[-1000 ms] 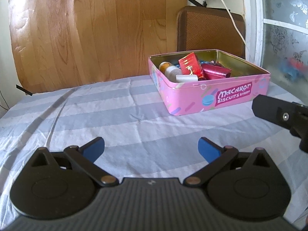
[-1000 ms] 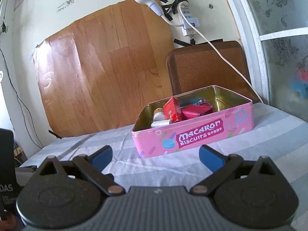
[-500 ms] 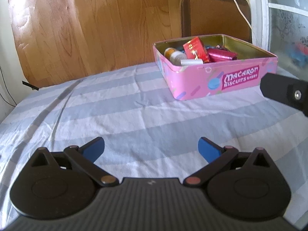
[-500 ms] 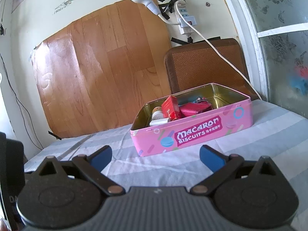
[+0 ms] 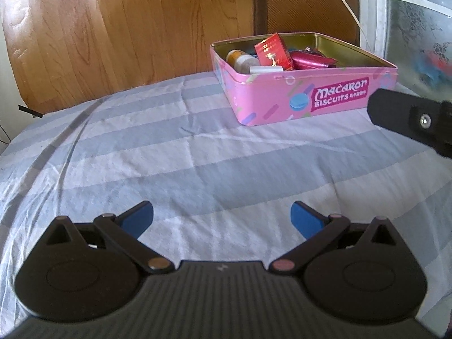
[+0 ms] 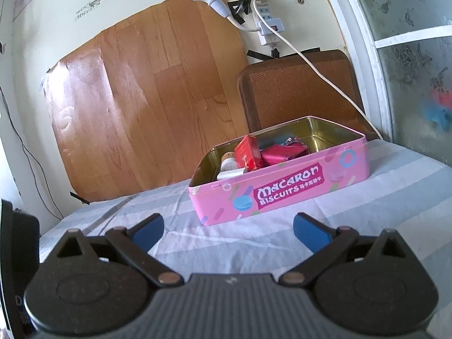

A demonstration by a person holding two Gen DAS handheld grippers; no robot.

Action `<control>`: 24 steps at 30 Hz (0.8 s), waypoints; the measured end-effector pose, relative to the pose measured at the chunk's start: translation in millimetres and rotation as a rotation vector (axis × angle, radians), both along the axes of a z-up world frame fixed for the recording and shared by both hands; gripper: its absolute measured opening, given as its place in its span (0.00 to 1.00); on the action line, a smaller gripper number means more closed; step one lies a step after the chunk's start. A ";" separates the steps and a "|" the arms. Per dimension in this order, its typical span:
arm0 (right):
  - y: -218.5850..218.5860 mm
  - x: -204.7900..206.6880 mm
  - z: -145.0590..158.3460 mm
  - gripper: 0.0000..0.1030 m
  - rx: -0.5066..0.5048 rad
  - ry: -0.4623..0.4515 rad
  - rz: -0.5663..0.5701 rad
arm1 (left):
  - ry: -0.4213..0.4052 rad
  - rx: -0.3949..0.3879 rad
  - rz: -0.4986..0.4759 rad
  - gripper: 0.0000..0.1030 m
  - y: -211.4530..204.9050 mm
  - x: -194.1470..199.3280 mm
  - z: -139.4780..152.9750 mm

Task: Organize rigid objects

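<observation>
A pink "Macaron Biscuits" tin (image 5: 325, 99) (image 6: 282, 192) stands open on a striped bedsheet, far right in the left wrist view and centre in the right wrist view. Inside lie a red box (image 5: 273, 52) (image 6: 248, 152), a magenta case (image 5: 310, 61) (image 6: 282, 154), a small bottle (image 5: 243, 60) (image 6: 229, 161) and a white tube (image 5: 265, 69) (image 6: 230, 174). My left gripper (image 5: 221, 219) hovers open over bare sheet, well short of the tin. My right gripper (image 6: 228, 229) is open too, empty, just in front of the tin's long side.
A wood-pattern board (image 6: 147, 107) leans on the wall behind the bed. A brown woven chair back (image 6: 296, 90) stands behind the tin, with a white cable (image 6: 319, 70) over it. A frosted window (image 6: 418, 79) is at the right. The right gripper's black body (image 5: 412, 115) juts in beside the tin.
Both cameras have tilted and shifted slightly; the tin sits a little higher and farther in the left wrist view. Both grippers stay open and empty.
</observation>
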State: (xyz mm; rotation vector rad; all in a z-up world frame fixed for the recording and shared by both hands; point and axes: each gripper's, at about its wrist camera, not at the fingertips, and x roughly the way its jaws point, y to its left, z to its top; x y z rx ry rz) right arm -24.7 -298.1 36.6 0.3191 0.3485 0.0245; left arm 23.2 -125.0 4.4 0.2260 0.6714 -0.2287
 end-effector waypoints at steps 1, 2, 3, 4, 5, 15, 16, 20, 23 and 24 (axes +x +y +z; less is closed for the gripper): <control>-0.3 0.0 -0.3 0.98 0.001 0.001 -0.001 | 0.007 -0.002 0.000 1.00 -0.4 0.4 -0.4; -0.8 0.0 -0.6 0.99 0.003 0.001 -0.002 | 0.014 -0.003 0.000 1.00 -0.7 0.7 -0.9; -1.2 0.0 -0.8 0.99 0.004 0.001 -0.002 | 0.020 -0.005 0.000 1.00 -0.5 1.1 -1.3; -1.6 -0.2 -1.2 0.99 0.005 0.002 -0.003 | 0.024 -0.007 0.000 1.00 -0.5 1.4 -1.7; -1.8 -0.2 -1.5 0.99 0.006 0.003 -0.004 | 0.027 -0.008 0.002 1.00 -0.4 1.7 -1.9; -2.7 0.3 -3.1 0.99 0.013 0.010 -0.001 | 0.031 -0.015 0.005 1.00 1.1 2.2 -2.0; -2.5 0.3 -3.3 0.99 0.013 0.010 -0.001 | 0.031 -0.016 0.005 1.00 1.3 2.2 -1.9; -1.5 -0.3 -3.2 0.99 0.009 0.010 -0.002 | 0.001 -0.013 -0.012 1.00 0.5 -1.6 -0.1; 0.1 0.3 -4.1 0.99 0.004 0.011 0.002 | -0.021 -0.018 -0.031 1.00 1.0 -3.6 3.5; 0.3 0.9 -4.6 0.99 0.003 0.012 0.004 | -0.023 -0.023 -0.037 1.00 0.9 -3.4 4.5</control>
